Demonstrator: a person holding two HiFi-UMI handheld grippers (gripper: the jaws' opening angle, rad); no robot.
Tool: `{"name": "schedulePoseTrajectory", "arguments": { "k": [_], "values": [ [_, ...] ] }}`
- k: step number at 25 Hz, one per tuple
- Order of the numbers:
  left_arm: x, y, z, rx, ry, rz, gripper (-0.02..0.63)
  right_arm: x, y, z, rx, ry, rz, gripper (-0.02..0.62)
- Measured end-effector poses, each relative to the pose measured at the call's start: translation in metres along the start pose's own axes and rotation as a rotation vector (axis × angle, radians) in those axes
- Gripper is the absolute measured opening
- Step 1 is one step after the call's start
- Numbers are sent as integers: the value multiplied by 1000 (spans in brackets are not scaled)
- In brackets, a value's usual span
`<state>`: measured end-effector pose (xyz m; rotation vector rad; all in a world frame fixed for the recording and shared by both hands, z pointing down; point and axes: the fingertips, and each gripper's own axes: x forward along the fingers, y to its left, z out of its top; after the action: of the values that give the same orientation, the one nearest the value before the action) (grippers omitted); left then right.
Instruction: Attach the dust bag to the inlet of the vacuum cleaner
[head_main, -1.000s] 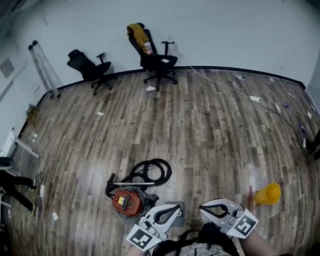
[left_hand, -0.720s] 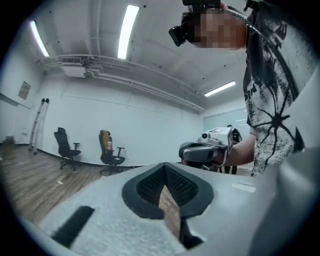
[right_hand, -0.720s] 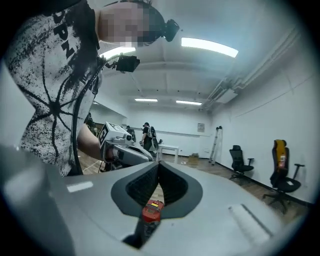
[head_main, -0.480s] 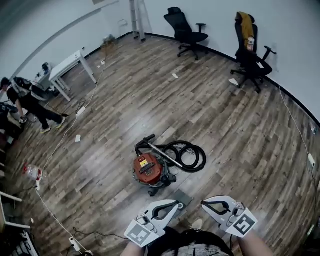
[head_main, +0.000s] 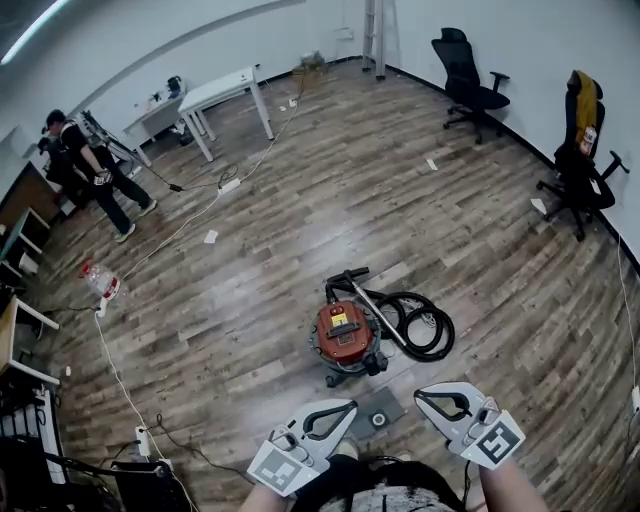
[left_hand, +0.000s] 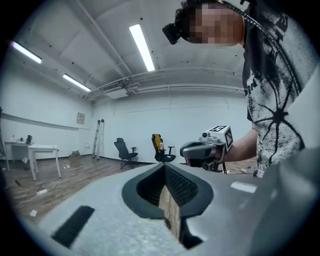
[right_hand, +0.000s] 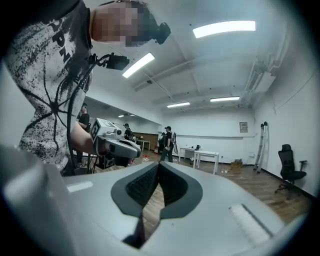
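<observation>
Wood-plank floor (head_main: 300, 200), large white-walled room, scattered with paper scraps and loose cables. Against a second ago: view swung hard round, red canister vacuum cleaner (head_main: 345, 335) now straight ahead, just above both grippers, no longer off to the left. Black hose (head_main: 420, 322) coiled against its right side. Flat grey piece with a round collar hole, read as the dust bag (head_main: 378, 413), lying on the floor just below the vacuum, between the two gripper tips, untouched.

Left gripper (head_main: 348, 406) clenched tight, nothing between the jaws. Right gripper (head_main: 420, 393) likewise clamped on nothing. Both held level, angled in toward each other.

Judged: turned to face the work, task proper not started. Bag not yet picked up, inlet not made out from here. Next likely: go down, open one claw, take the bag by its collar.

Rest of room: white table (head_main: 228, 92) at far left, black office chair (head_main: 468, 72) and chair with yellow garment (head_main: 582, 140) by the right wall, ladder (head_main: 375, 25) at the back, person (head_main: 85, 165) standing far left, bottle (head_main: 100, 282) on the floor.
</observation>
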<state>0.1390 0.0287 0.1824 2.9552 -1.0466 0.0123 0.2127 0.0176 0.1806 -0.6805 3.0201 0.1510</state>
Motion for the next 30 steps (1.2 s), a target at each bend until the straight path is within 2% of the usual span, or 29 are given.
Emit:
{"name": "schedulePoseTrajectory", "arguments": {
  "k": [4, 9, 10, 13, 14, 19, 23, 26, 30],
  "values": [
    [-17, 21, -6, -19, -16, 21, 3, 28, 7, -4, -10, -7, 11, 6],
    [-32, 29, -22, -27, -26, 16, 3, 42, 20, -14, -30, 46, 17, 6],
    [-35, 29, -25, -12, -6, 14, 3, 43, 22, -16, -35, 57, 23, 6],
    [-41, 21, -48, 100, 185, -18, 3, 44, 25, -20, -23, 87, 69, 6],
    [-39, 17, -50, 110, 209, -9, 3, 42, 25, -20, -13, 87, 94, 6],
    [-16, -4, -44, 32, 191, 149, 3, 16, 8, -11, 45, 34, 245, 6],
    [6, -42, -37, 4, 156, 276, 3, -25, 2, -16, 30, 76, 373, 6],
    [16, -72, -54, -34, 152, 368, 3, -51, 3, -29, 23, 74, 460, 6],
    [24, -105, -68, -26, 160, 415, 3, -79, 7, -44, 15, 72, 518, 6]
  ]
}}
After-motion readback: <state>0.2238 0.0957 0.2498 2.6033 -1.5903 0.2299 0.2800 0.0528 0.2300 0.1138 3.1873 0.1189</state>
